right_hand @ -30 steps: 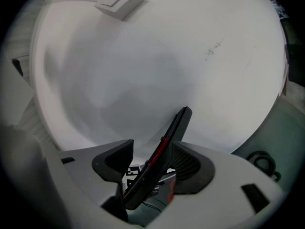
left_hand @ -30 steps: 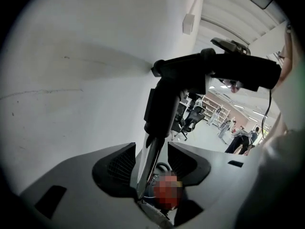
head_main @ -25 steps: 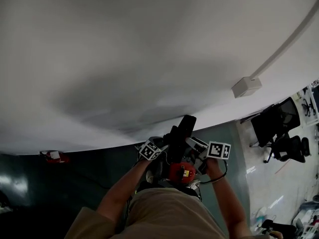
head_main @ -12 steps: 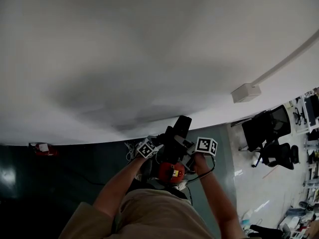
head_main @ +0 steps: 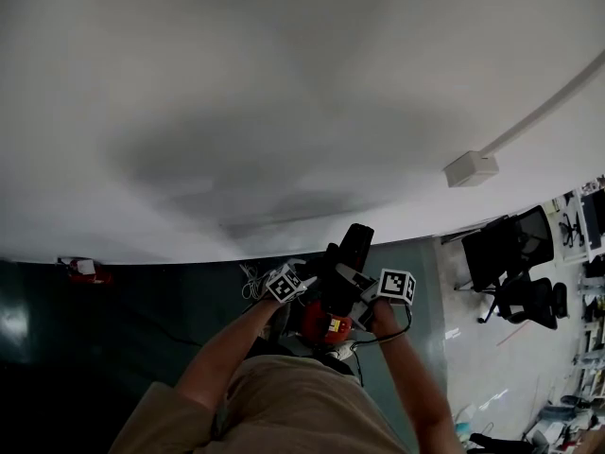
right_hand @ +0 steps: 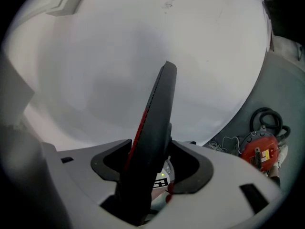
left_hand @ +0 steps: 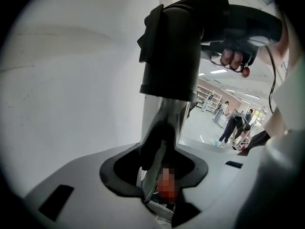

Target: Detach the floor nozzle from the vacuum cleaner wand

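We've got the left gripper clamped on the chrome wand, its jaws having just closed in onto the tube. The wand runs up and away from those jaws into the black collar, so the joint looks unparted. The right gripper is nearer the floor nozzle: it stands edge-on between wide jaws that have just drawn in a touch and, as far as we can tell, press on it. Any pull goes along the wand's axis. Compared with a second ago, the right marker cube sits closer to the left gripper. The red canister lies on the floor below.
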Demonstrator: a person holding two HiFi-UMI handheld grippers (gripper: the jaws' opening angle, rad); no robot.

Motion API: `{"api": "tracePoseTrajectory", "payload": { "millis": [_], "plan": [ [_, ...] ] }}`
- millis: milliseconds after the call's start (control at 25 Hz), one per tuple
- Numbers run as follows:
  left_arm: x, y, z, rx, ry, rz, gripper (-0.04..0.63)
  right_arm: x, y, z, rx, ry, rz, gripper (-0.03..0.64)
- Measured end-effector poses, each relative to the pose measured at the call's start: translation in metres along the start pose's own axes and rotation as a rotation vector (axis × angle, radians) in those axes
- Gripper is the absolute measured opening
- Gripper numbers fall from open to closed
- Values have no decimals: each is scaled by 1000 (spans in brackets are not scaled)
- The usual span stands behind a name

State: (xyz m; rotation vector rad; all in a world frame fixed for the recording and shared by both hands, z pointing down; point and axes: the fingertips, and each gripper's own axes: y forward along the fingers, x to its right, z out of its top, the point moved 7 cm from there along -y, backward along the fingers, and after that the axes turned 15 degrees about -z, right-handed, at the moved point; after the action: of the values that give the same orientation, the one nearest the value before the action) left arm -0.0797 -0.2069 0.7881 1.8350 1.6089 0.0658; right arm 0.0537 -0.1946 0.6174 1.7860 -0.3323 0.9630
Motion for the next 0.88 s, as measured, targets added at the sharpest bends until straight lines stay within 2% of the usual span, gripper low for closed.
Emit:
{"api": "tracePoseTrajectory", "payload": {
  "millis": [360, 520, 600, 760, 880],
  "plan": [
    [56, -8, -13, -2, 51, -69, 155, 4, -38, -53, -52, -63, 44, 265],
    [80, -7, -19, 2, 113, -87, 155, 2, -51, -80, -56, -58, 120, 265],
    [93, -9, -21, -23, 130, -108, 155, 1, -55, -90, -35, -81, 149, 265],
    [111, -8, -26, -45, 148, -139, 155, 5, -61, -104, -15, -33, 200, 265],
    [118, -10, -28, -49, 148, -143, 155, 9, -65, -111, 3, -15, 205, 265]
  ]
}}
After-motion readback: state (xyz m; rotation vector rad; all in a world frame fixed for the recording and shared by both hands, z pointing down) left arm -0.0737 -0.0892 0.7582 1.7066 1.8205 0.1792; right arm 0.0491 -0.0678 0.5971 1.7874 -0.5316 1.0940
